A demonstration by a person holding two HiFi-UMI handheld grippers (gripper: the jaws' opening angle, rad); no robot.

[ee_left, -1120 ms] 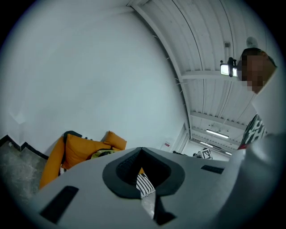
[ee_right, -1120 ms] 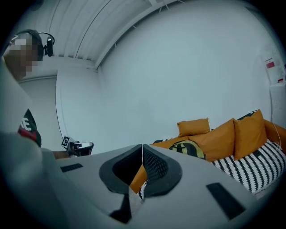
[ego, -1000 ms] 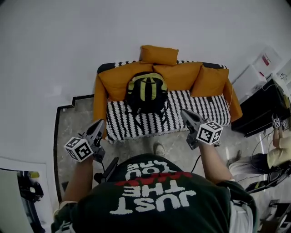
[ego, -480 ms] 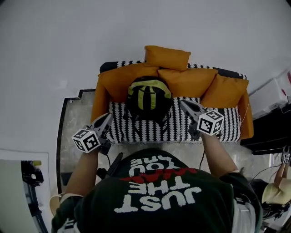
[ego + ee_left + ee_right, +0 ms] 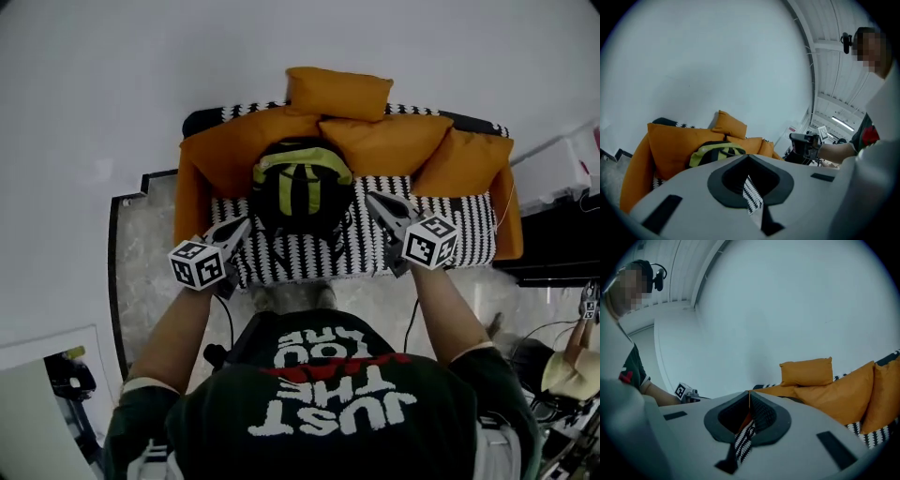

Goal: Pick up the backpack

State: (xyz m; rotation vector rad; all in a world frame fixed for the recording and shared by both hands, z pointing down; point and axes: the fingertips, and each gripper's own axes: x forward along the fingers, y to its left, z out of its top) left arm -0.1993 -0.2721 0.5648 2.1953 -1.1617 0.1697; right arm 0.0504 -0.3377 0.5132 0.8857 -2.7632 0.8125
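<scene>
The black backpack (image 5: pixel 302 187) with yellow-green panels stands upright on the black-and-white patterned sofa (image 5: pixel 309 255), leaning against an orange cushion. It also shows in the left gripper view, backpack (image 5: pixel 717 152) just above the jaws. My left gripper (image 5: pixel 246 222) hovers at the sofa's front, just left of the backpack, jaws shut and empty. My right gripper (image 5: pixel 368 196) is just right of the backpack, its jaws closed together with nothing in them. Neither touches the backpack. In their own views the left gripper (image 5: pixel 749 157) and right gripper (image 5: pixel 749 393) point over the sofa.
Several orange cushions (image 5: pixel 380 142) line the sofa's back, one cushion (image 5: pixel 337 92) on top. A white wall rises behind. A black cabinet (image 5: pixel 558 248) and white boxes (image 5: pixel 562 169) stand at the right. A seated person (image 5: pixel 567 366) is at the lower right. The floor (image 5: pixel 150 253) is grey marble.
I have stepped closer to the sofa. Both grippers have moved forward and down, now flanking the backpack. Both stay shut.
</scene>
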